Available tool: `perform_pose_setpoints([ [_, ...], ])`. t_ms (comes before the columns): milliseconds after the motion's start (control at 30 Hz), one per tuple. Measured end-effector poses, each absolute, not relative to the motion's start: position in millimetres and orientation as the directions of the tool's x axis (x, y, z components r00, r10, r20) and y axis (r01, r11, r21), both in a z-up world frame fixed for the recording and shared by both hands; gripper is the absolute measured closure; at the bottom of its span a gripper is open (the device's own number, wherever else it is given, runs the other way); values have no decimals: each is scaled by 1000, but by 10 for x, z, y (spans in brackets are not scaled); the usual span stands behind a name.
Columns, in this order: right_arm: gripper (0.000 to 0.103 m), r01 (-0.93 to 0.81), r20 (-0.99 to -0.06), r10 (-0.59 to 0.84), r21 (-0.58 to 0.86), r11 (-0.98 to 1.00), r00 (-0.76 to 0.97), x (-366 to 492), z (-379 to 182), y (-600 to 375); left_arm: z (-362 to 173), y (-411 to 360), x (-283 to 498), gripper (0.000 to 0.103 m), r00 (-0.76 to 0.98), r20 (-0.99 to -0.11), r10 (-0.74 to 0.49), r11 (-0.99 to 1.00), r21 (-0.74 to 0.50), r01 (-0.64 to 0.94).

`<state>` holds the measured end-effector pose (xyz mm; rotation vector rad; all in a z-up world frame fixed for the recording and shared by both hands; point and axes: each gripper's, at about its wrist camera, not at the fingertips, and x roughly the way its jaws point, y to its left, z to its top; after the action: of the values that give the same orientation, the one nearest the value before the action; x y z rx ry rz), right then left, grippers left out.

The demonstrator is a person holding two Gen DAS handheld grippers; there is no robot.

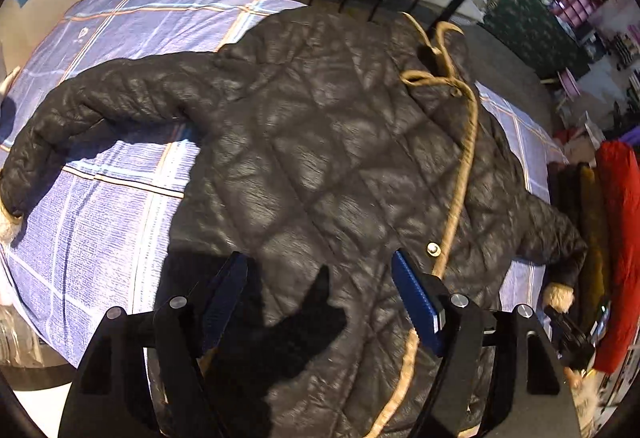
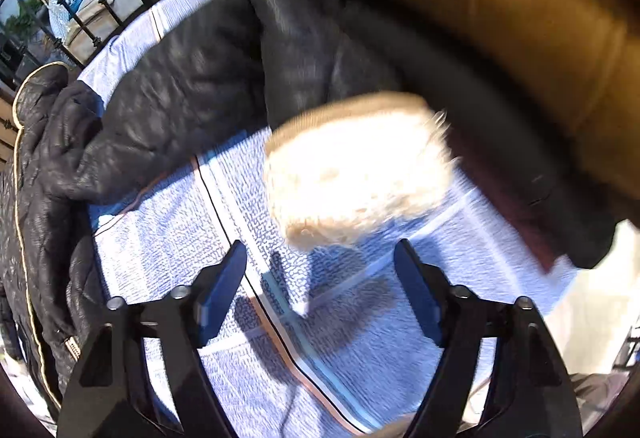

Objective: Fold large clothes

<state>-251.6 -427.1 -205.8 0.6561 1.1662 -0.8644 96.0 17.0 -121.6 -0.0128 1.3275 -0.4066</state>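
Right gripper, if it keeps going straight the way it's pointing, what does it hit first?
Probably the checked bedsheet between the open right gripper fingers; the fluffy cream cuff lies just ahead, though depth is unclear.

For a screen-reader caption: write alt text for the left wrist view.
A black quilted puffer jacket with tan piping lies spread flat on a lilac plaid bedsheet, both sleeves out to the sides. The left gripper hovers above its lower part, jaws open and empty.

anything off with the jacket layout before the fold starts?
Mostly fine: the black quilted jacket lies spread on the plaid bedsheet. Its right sleeve runs up against the piled garments at the bed edge, the fleecy cuff beside them.
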Motion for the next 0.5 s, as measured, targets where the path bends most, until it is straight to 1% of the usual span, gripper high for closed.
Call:
perform_pose_setpoints([
  [33, 51, 851, -956, -246, 9, 525, 162, -2492, -2094, -4292, -1190, 109, 919, 30, 181, -940, -288, 926, -226, 302],
  [67, 65, 853, -949, -263, 13, 521, 175, -2469, -2095, -4326, -1161, 55, 884, 30, 184, -942, -281, 923, -212, 322],
  [133, 72, 861, -941, -281, 22, 508, 190, -2432, -2060, -4382, -1097, 14, 877, 30, 197, -943, -269, 918, -189, 349],
  [167, 76, 861, -931, -290, 46, 506, 220, -2422, -1962, -4411, -1052, -13, 862, 30, 208, -941, -265, 915, -178, 362],
  [267, 84, 830, -898, -299, 118, 545, 324, -2414, -1562, -4422, -961, -38, 830, 30, 238, -933, -271, 915, -173, 364],
  [333, 87, 783, -846, -305, 192, 592, 438, -2457, -1013, -4392, -935, -34, 808, 30, 243, -930, -275, 917, -177, 358],
  [367, 88, 750, -801, -307, 246, 614, 514, -2520, -637, -4396, -918, -34, 812, 30, 244, -930, -276, 917, -179, 356],
  [433, 90, 709, -728, -318, 317, 631, 608, -2662, -57, -4455, -908, -62, 785, 30, 249, -927, -282, 915, -182, 360],
  [500, 92, 680, -665, -338, 353, 643, 666, -2799, 503, -4552, -922, -113, 758, 30, 244, -926, -287, 910, -183, 373],
])
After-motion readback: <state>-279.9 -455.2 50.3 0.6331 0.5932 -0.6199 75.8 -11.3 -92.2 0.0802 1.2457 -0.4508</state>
